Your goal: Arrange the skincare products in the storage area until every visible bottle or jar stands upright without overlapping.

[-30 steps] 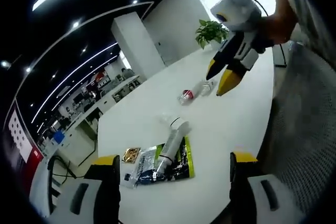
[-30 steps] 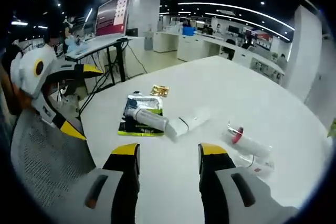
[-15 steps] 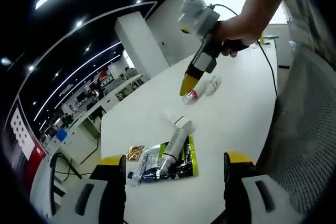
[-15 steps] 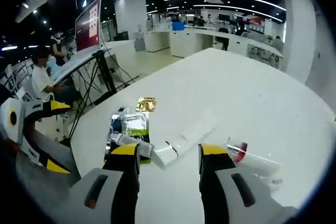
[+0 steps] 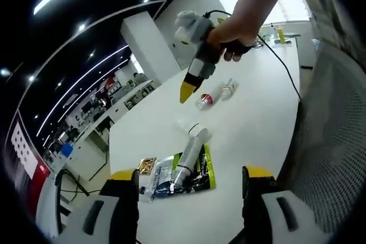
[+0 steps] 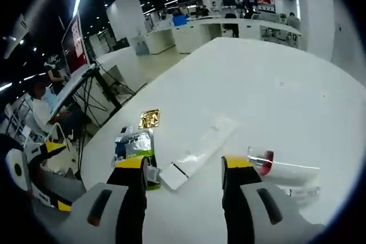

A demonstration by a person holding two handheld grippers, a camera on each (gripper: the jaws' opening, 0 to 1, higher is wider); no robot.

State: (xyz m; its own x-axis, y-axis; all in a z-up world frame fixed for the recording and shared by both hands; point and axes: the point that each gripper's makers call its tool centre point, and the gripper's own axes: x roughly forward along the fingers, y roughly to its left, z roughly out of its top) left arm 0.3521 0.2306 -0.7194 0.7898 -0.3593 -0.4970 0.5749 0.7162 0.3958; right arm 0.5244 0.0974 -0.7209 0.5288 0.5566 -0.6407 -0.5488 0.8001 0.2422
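On the white table [image 5: 251, 124] a white tube [image 5: 194, 132] lies flat, end to end with a grey tube [image 5: 183, 164] resting on a green and silver packet [image 5: 200, 175]. A small gold sachet [image 5: 145, 167] lies beside it. Farther off, a clear bottle with a red cap [image 5: 205, 100] and a small clear bottle [image 5: 227, 88] lie on their sides. My left gripper [image 5: 190, 174] is open, low at the table's edge. My right gripper [image 5: 186, 92], held in a hand, hovers beside the red-capped bottle. In the right gripper view, the right gripper [image 6: 184, 163] is open above the white tube [image 6: 197, 152]; the red-capped bottle [image 6: 280, 167] is to its right.
A mesh chair back [image 5: 334, 141] stands at the table's near edge. A black cable [image 5: 280, 64] trails from the right gripper. The left gripper [image 6: 57, 175] shows by the table's edge, with a seated person [image 6: 43, 104] and a screen on a stand beyond. The gold sachet [image 6: 150, 119] lies near that edge.
The right gripper has swung out over the table, past the two bottles, and closer above the white tube. The left gripper and the products have stayed put.
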